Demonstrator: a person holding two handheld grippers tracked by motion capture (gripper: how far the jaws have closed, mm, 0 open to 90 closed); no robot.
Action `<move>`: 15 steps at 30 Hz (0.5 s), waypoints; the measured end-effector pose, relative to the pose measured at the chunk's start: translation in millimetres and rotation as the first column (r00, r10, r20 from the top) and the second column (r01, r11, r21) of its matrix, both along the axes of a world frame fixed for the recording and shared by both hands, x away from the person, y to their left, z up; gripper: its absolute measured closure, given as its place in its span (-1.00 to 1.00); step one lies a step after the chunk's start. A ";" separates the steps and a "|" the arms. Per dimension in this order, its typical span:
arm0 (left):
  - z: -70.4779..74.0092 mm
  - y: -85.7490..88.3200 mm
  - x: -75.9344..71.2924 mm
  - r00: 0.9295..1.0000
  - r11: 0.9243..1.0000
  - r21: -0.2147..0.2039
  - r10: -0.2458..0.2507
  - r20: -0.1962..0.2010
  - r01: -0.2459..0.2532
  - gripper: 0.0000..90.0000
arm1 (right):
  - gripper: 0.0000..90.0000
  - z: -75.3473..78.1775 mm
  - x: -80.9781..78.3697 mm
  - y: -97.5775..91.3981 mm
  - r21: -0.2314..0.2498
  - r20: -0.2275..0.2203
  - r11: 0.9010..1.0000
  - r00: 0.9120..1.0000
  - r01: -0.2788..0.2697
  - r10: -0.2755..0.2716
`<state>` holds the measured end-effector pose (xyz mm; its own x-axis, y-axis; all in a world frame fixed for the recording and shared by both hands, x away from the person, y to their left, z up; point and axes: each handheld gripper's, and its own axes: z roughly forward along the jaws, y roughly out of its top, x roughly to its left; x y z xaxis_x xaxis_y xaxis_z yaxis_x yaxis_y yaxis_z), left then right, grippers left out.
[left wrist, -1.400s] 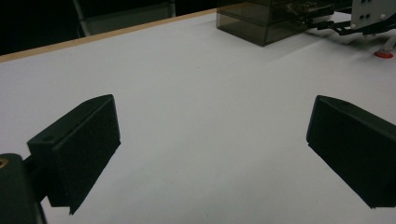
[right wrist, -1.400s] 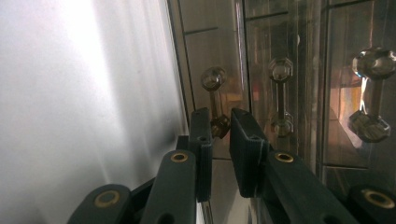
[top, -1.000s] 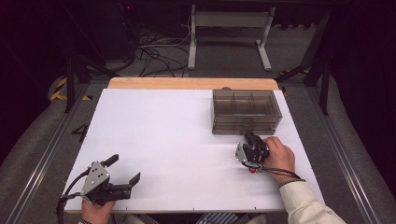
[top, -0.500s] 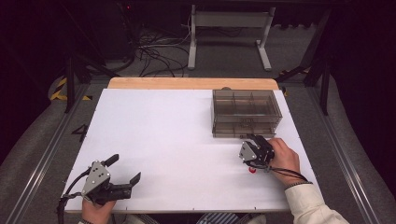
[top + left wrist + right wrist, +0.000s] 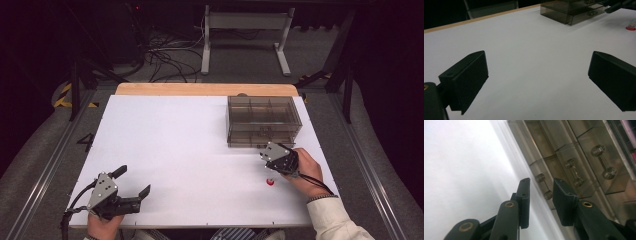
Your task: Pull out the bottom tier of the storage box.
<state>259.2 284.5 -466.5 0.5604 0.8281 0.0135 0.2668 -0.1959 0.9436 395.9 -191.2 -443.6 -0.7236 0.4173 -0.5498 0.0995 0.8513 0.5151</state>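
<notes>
We see the wide white rectangular tabletop (image 5: 190, 150) spread beneath both pairs of jaws, a pale wooden strip (image 5: 205, 89) along its far edge. Just ahead of the right-hand jaws stands the smoke-tinted clear plastic drawer cabinet (image 5: 264, 120), its small clear bar handles (image 5: 571, 171) facing them from the drawer fronts; one handle lies directly beyond the gap between the two black pads. The right gripper (image 5: 265, 153), held in a hand in a light sleeve, has its jaws a narrow way apart after just opening, and we see nothing between them. The left gripper (image 5: 134, 187) rests low near the table's near edge, its black jaws spread wide with only bare white surface between them. Behind the right-hand jaws, toward the person, the small red-capped item (image 5: 270, 182) sits on the table, clear of both pads and too small for us to identify further.
</notes>
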 end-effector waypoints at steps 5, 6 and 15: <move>-0.2 -0.4 -0.1 1.000 1.000 0.002 0.000 -0.001 0.000 -0.92 | 0.37 9.9 3.8 -4.6 0.068 -0.082 0.997 0.996 -0.023 0.028; -0.3 -0.3 -0.4 1.000 1.000 0.002 0.001 -0.001 -0.001 -0.92 | 0.36 11.0 5.0 -5.1 0.074 -0.089 0.997 0.996 -0.025 0.031; -0.5 2.7 -4.2 1.000 1.000 0.003 0.012 0.001 -0.012 -0.92 | 0.34 22.1 23.1 -11.4 0.103 -0.209 0.994 0.977 -0.029 0.051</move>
